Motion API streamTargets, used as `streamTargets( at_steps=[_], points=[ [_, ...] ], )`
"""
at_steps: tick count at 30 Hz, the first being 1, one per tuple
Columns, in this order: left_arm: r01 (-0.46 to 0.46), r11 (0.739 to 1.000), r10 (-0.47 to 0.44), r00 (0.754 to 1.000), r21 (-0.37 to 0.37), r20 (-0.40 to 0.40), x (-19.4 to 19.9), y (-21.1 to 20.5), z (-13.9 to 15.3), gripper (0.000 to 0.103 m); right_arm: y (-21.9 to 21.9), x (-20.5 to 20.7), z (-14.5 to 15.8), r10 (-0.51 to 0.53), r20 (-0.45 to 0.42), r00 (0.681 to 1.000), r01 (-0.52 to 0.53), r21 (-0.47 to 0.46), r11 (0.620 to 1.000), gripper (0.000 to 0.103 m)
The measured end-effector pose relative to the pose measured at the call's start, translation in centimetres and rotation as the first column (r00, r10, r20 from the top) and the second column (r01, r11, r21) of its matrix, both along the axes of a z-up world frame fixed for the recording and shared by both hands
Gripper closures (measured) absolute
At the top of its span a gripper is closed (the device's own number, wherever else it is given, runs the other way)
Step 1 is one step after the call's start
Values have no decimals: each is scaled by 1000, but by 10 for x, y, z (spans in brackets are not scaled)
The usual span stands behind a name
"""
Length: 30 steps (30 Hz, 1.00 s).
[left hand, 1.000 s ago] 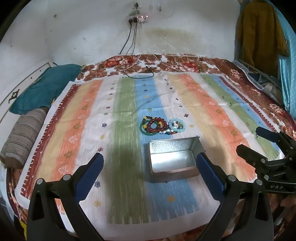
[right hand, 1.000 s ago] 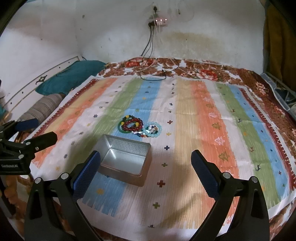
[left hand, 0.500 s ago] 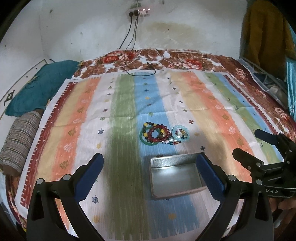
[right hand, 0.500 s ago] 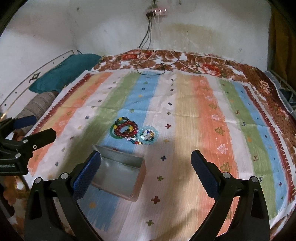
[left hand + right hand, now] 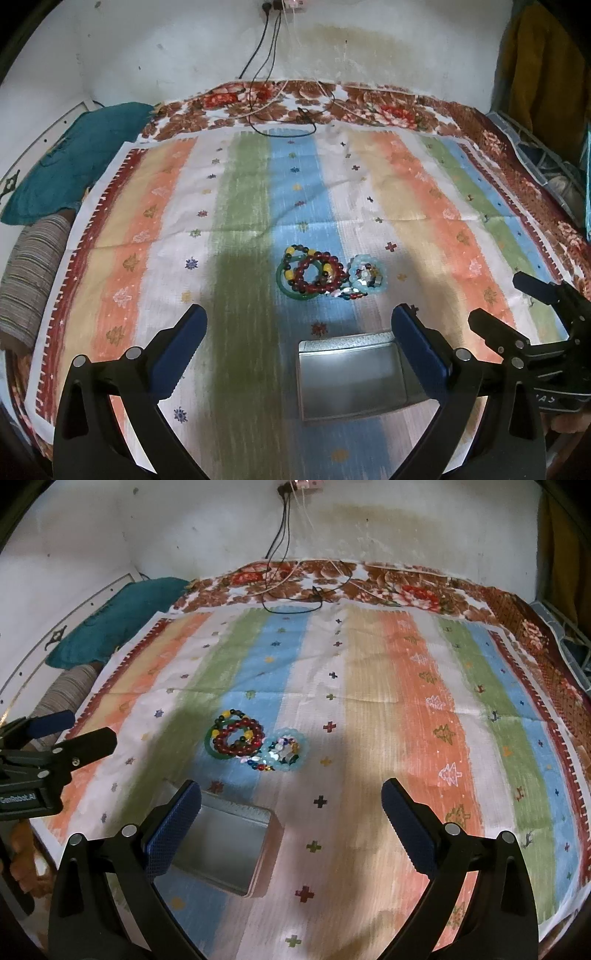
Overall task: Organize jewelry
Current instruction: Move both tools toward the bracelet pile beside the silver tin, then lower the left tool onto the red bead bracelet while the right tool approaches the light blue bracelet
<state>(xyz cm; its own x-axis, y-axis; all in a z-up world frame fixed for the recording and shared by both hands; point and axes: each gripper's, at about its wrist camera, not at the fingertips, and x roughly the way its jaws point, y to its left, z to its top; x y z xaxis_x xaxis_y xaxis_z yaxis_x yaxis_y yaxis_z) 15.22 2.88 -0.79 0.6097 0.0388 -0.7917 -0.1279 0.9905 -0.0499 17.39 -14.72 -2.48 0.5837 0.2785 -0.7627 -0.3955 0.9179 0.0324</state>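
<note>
Two tongs hang over the bed, both w/ fingers wide apart and nothing between them. Going left to right in the left wrist view: the left tongs (image 5: 297,343) look along the green and blue stripes of the striped cloth (image 5: 166,236). The pile of bead bracelets (image 5: 312,273) lies straight ahead of them, a bit right of their centre line, on the blue stripe. Just beside it on the right, touching or nearly so, sits the pale blue bracelet (image 5: 367,275) w/ small mixed beads around it. The open metal tin (image 5: 354,380) stands between the tongs and the pile, close to the right finger of the left tongs, and it looks empty.

In the right wrist view the order is other: the tin (image 5: 221,853) is low at the left, partly behind the left finger of the right tongs (image 5: 291,812), and the bracelets (image 5: 236,736) lie ahead and clearly left of the centre line.

So the jewelry lies beyond the tin for both hands, approx. same far from each, but the left tongs are better lined up w/ it; the right ones would need to swing leftwards. The pile has its long axis across the stripes, left-right, so fingers which open left-right would span the whole heap. I think one bracelet must be picked from an end of the row, then carried back toward the person to the tin
</note>
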Motion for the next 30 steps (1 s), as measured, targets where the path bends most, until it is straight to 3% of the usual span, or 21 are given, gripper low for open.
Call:
streamTargets(
  at_steps=[18, 30],
  points=[
    [-28, 998, 22, 994, -54, -103, 48, 13, -30, 6, 15, 38, -19, 4, -43, 999, -6, -58, 998, 4],
    [-54, 995, 38, 983, -86, -178, 75, 22, -61, 6, 12, 70, -44, -30, -125, 992, 26, -41, 999, 4]
  ],
)
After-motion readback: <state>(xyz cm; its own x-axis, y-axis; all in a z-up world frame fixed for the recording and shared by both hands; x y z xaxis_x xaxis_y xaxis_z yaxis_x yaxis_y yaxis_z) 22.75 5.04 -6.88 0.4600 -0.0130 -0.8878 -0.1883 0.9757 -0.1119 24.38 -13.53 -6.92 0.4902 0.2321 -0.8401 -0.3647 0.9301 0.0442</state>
